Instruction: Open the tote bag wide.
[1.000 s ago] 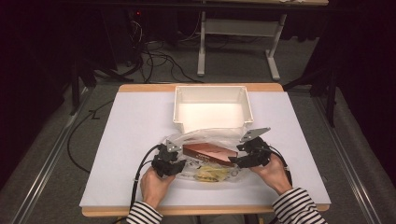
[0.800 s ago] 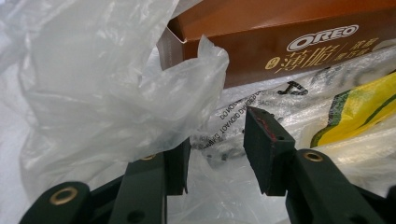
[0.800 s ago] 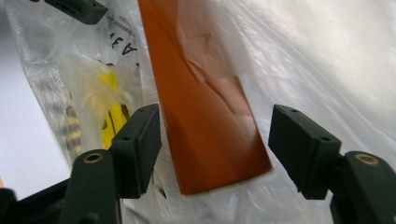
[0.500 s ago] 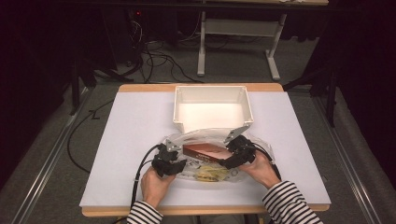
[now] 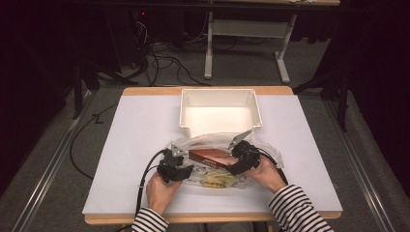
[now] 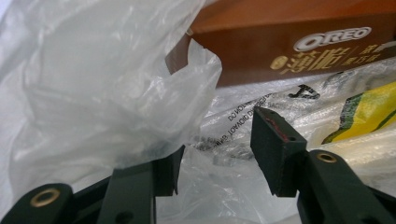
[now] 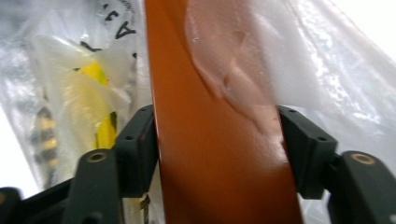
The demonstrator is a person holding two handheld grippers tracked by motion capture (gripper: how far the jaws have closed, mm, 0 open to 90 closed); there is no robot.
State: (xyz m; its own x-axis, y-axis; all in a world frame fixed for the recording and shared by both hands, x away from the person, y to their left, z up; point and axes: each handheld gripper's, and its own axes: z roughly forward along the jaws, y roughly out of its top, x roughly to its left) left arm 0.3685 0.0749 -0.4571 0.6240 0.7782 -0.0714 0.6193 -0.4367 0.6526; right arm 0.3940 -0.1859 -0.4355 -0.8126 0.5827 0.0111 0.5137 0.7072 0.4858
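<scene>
Brown Oreo box [image 5: 211,156], lodged in a clear plastic bag [image 5: 203,143] near the tabletop's [image 5: 125,140] front edge, is clamped by the right gripper [image 7: 219,140]; left gripper [image 6: 217,154] fingers, lately widening, are spread around bag film.

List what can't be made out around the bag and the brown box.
- Brown Oreo box: right gripper view cuts off both ends; plastic bag film veils its top.
- Yellow packet: left gripper view, print unreadable through wrinkled film.
- Right gripper fingers: contact with the box blurred.
- Left gripper: high view, too small.
</scene>
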